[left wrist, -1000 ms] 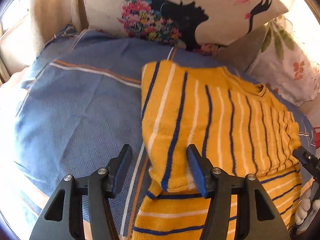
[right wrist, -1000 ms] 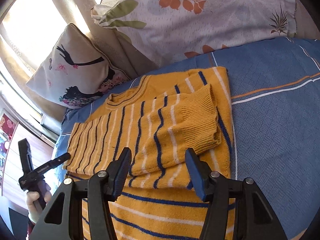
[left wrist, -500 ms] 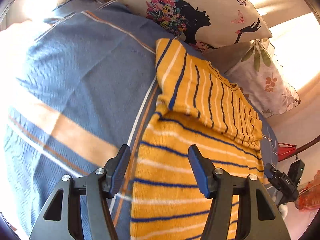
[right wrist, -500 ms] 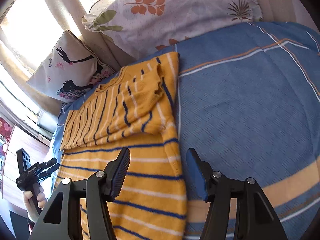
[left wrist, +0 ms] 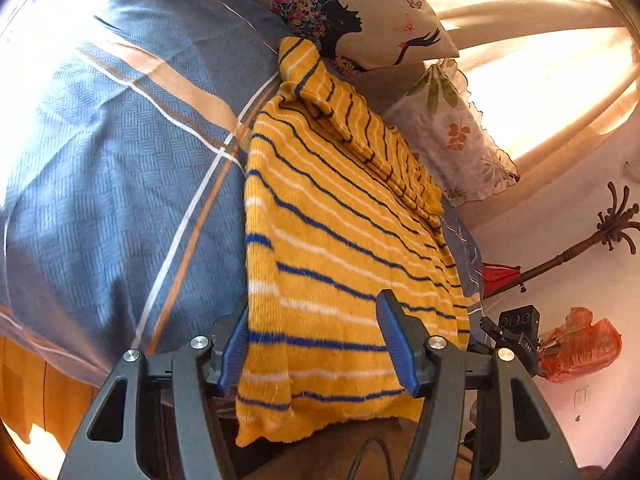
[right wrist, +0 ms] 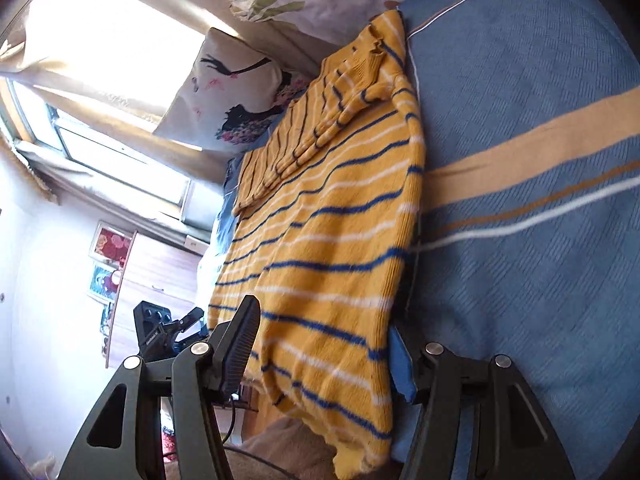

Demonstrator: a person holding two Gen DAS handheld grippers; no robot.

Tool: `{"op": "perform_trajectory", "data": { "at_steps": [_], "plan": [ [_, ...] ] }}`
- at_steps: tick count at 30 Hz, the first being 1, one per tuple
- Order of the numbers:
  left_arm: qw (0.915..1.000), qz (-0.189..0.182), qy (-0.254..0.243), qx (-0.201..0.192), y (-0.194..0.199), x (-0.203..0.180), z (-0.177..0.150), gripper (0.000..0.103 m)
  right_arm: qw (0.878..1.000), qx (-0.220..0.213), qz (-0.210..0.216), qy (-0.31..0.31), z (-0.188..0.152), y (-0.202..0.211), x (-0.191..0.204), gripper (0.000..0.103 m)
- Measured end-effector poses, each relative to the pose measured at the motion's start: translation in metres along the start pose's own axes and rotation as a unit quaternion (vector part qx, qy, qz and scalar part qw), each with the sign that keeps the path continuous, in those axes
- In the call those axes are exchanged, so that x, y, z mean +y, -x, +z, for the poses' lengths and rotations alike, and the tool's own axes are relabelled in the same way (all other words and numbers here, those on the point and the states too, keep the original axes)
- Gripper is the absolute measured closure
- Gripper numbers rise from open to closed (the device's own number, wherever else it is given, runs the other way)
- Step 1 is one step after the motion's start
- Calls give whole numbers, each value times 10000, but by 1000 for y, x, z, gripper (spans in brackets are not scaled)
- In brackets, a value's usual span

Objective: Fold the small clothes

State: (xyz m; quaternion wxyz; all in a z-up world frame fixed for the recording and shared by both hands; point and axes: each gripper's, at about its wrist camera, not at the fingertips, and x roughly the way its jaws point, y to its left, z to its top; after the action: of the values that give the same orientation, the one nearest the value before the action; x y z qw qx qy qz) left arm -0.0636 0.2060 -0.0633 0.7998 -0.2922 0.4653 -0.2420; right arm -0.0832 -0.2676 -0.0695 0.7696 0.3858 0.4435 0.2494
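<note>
A yellow sweater [left wrist: 332, 240] with blue and white stripes lies flat on the blue bedspread [left wrist: 120, 184], both sleeves folded across its chest at the far end. Its bottom hem hangs over the near edge of the bed. My left gripper [left wrist: 316, 350] stands open astride the hem's left corner, and its pads do not squeeze the knit. In the right wrist view the sweater [right wrist: 332, 220] runs away from my right gripper [right wrist: 320, 360], which is open around the hem's right corner. The knit covers part of its right finger. Each gripper shows small in the other's view.
A cushion printed with a silhouette [left wrist: 360, 12] and a floral pillow [left wrist: 452, 132] lean at the head of the bed, with curtains and a bright window [right wrist: 100, 60] behind. Beyond the bed's edge stand a coat stand [left wrist: 580, 248], an orange bag [left wrist: 576, 344] and a wooden cabinet [right wrist: 152, 264].
Both grippers have drawn back from the folded sleeves down the sweater to its hem at the bed's edge, rolling as they went. The sweater itself lies as before.
</note>
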Motion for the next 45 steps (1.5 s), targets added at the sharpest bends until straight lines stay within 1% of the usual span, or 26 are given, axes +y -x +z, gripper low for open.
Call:
{"op": "perform_trajectory", "data": {
  "at_steps": [1, 4, 7, 9, 12, 14, 16, 19, 20, 21, 22, 23, 24, 25, 26, 27, 29, 30, 34, 36, 38, 39, 41, 43, 45],
  "plan": [
    [10000, -34, -26, 1, 2, -2, -6, 45, 10000, 20, 52, 64, -7, 0, 3, 40],
    [9999, -87, -62, 31, 4, -3, -23, 55, 9997, 56, 176, 183, -21, 2, 10, 39],
    [9999, -102, -73, 49, 2, -2, -38, 56, 9994, 79, 218, 251, -34, 3, 12, 37],
    [9999, 37, -125, 85, -3, -1, -46, 56, 9993, 58, 187, 305, -42, 3, 13, 37],
    [9992, 243, -224, 218, -14, 1, -56, 56, 9992, 50, 258, 289, -50, 6, 10, 37],
    [9987, 322, -289, 283, -21, 1, -61, 56, 9992, 77, 263, 294, -56, 9, 8, 37],
    [9984, 373, -306, 306, -26, 2, -63, 56, 9990, 192, 205, 335, -64, 7, 9, 37],
    [9989, 332, -182, 286, -31, 5, -63, 57, 9980, 398, 3, 496, -73, -2, 11, 37],
    [9991, 299, -112, 278, -31, 7, -63, 62, 9975, 452, -77, 539, -75, -7, 12, 37],
    [9993, 248, -46, 283, -29, 10, -64, 77, 9969, 510, -159, 571, -77, -12, 12, 37],
    [9994, 215, 12, 273, -27, 12, -65, 85, 9963, 580, -249, 583, -80, -17, 12, 37],
    [9995, 190, 48, 246, -25, 12, -65, 87, 9956, 650, -351, 585, -83, -24, 10, 37],
    [9996, 169, 58, 218, -22, 11, -65, 89, 9950, 702, -422, 570, -85, -31, 9, 41],
    [9997, 165, 48, 192, -19, 10, -65, 90, 9948, 748, -440, 531, -87, -36, 7, 51],
    [9997, 162, 35, 167, -15, 8, -65, 91, 9948, 787, -424, 478, -88, -40, 5, 76],
    [9998, 129, 22, 145, -9, 6, -64, 92, 9947, 823, -418, 459, -88, -40, 3, 90],
    [10000, 34, -30, 64, 5, -4, -62, 92, 9938, 720, -511, 681, -88, -34, 13, 92],
    [10000, -30, -56, -7, 14, -9, -59, 92, 9932, 663, -466, 840, -88, -28, 23, 92],
    [9973, -603, 28, -415, 52, -27, -33, 93, 9903, 294, -35, 1356, -75, 2, 69, 92],
    [9949, -763, 24, -656, 64, -37, -11, 93, 9882, 46, 204, 1514, -58, 14, 90, 92],
    [9933, -828, 37, -800, 64, -43, 17, 93, 9864, -174, 456, 1569, -35, 18, 104, 92],
    [9930, -805, 54, -859, 61, -46, 32, 93, 9858, -276, 532, 1569, -20, 17, 110, 92],
    [9932, -600, -17, -993, 48, -56, 64, 93, 9847, -492, 425, 1614, 13, 10, 118, 92],
    [9938, -469, -4, -1006, 29, -60, 97, 93, 9862, -627, 359, 1492, 48, -2, 118, 92],
    [9948, -252, 64, -985, 6, -61, 127, 93, 9884, -708, 253, 1317, 83, -16, 112, 92]
  ]
}}
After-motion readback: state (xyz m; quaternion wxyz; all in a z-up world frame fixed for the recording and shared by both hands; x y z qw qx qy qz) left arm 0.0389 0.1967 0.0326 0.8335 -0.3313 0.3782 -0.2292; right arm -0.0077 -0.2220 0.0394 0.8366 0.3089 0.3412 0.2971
